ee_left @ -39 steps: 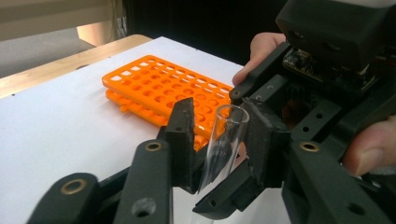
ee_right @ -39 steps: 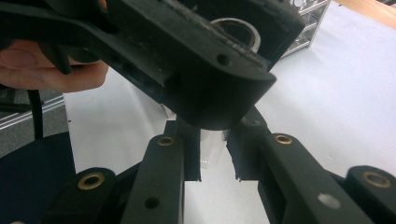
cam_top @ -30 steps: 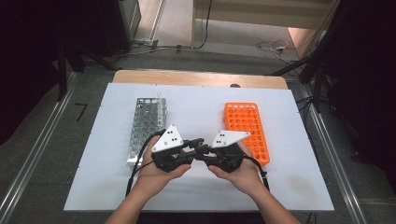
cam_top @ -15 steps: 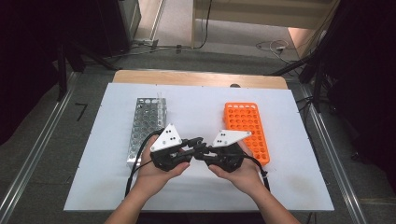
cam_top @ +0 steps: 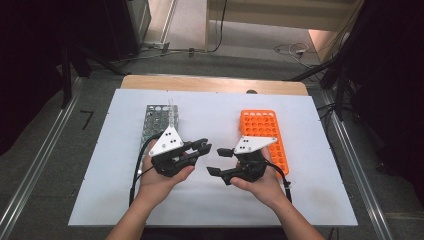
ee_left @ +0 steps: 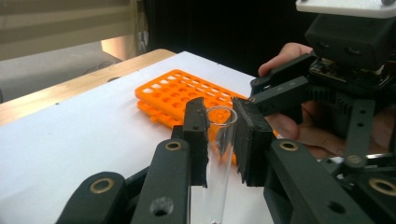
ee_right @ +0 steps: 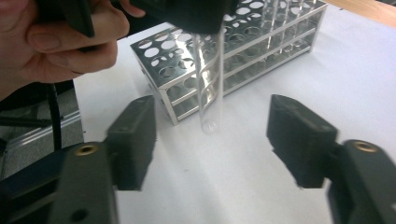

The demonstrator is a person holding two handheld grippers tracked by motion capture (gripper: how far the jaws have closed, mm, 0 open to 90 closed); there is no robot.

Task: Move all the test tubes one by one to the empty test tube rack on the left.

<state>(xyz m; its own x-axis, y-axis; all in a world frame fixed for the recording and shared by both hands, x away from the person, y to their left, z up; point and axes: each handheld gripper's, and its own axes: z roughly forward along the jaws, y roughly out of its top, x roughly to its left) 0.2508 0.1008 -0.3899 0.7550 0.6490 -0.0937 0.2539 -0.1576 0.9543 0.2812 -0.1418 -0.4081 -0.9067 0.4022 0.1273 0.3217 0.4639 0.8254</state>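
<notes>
My left gripper is shut on a clear glass test tube, its pads pressing just below the tube's open rim. In the high view the left gripper points right, toward my right gripper, over the middle front of the table. The right gripper's jaws have just been opening. In the right gripper view the right gripper stands open, and the test tube hangs between the pads without touching either. Its round bottom is just above the white tabletop.
A metal rack stands at the left with a tube upright in it. An orange rack lies flat at the right, beside the right hand. The white board covers the table; a wooden edge runs along the back.
The right gripper's jaws have opened wide and let go of the test tube, which stays in the left gripper. Both hands have kept their places.
</notes>
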